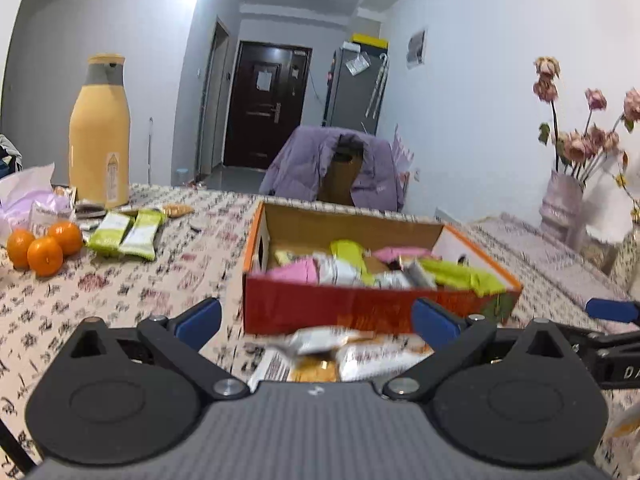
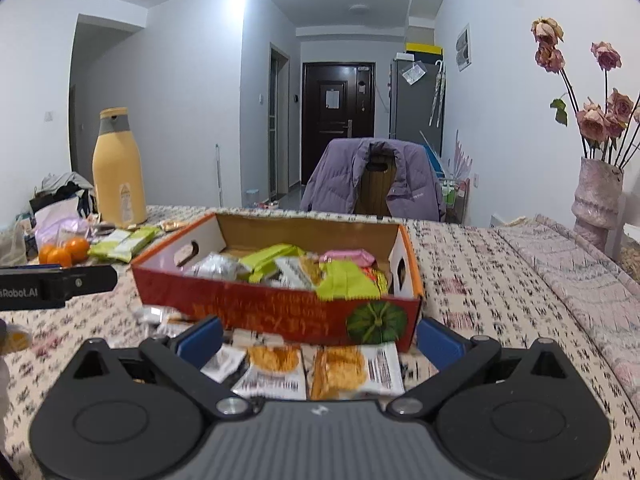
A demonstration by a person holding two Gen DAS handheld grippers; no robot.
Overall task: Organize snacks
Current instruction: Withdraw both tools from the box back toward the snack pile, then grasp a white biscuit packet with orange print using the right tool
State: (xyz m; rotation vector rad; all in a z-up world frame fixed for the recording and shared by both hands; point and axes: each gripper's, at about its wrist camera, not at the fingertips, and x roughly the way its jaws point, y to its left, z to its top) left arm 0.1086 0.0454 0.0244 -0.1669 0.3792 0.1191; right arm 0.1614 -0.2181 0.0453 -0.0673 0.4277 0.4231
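An orange cardboard box [image 1: 360,312] [image 2: 248,308] sits on the patterned tablecloth, filled with green, pink and silver snack packets [image 1: 380,268] [image 2: 304,268]. Several white and gold cracker packets [image 1: 340,356] [image 2: 312,372] lie on the cloth in front of the box. My left gripper [image 1: 316,320] is open, hovering just above these packets. My right gripper [image 2: 320,338] is open, also over the packets at the box's near wall. Two green packets [image 1: 128,234] [image 2: 124,244] lie at the far left.
A tall yellow flask [image 1: 100,132] [image 2: 118,168] stands at the back left. Three oranges [image 1: 44,246] [image 2: 64,252] and a purple bag [image 1: 24,200] lie beside it. A vase of dried roses [image 1: 560,200] [image 2: 598,196] stands at right. A chair with a purple jacket [image 1: 336,164] [image 2: 376,176] is behind the table.
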